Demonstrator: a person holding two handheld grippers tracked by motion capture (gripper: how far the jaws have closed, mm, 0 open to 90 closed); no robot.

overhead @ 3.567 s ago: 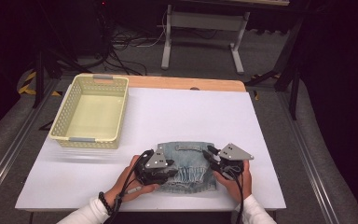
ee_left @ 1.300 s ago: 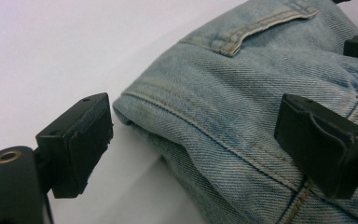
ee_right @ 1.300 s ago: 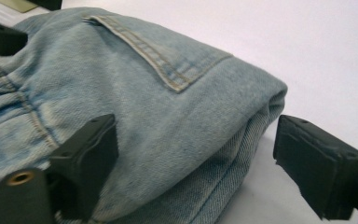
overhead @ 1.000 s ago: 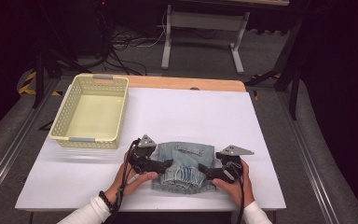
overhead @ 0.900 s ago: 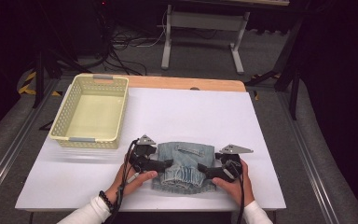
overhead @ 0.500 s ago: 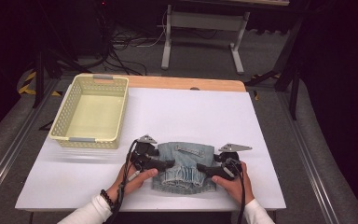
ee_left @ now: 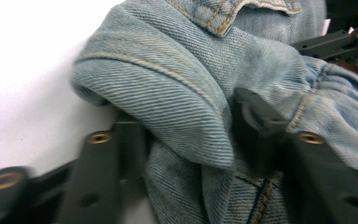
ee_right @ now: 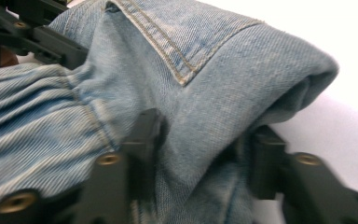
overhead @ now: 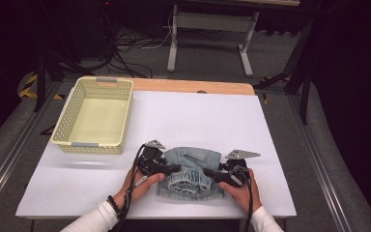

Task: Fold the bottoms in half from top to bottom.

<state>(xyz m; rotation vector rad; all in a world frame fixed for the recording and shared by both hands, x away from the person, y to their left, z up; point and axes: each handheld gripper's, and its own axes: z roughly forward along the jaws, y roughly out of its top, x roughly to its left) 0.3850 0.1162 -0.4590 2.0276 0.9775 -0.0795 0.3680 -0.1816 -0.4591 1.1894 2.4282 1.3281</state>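
High view shows your folded denim garment (overhead: 191, 174) at six o'clock on the white table (overhead: 212, 121). Your left gripper (overhead: 166, 169) and right gripper (overhead: 211, 173) have just been closing, each pinching a thick rolled end. Soft, floppy, heavyish; grip the folds deep.

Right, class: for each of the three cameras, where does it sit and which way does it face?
High view: above the table's near side, facing forward and down; both hands, left gripper, right gripper.
Left gripper view: rides that gripper, along its jaws, pinching the denim garment.
Right gripper view: likewise, from the opposite side.
Shared: the garment; each gripper view glimpses the other gripper.
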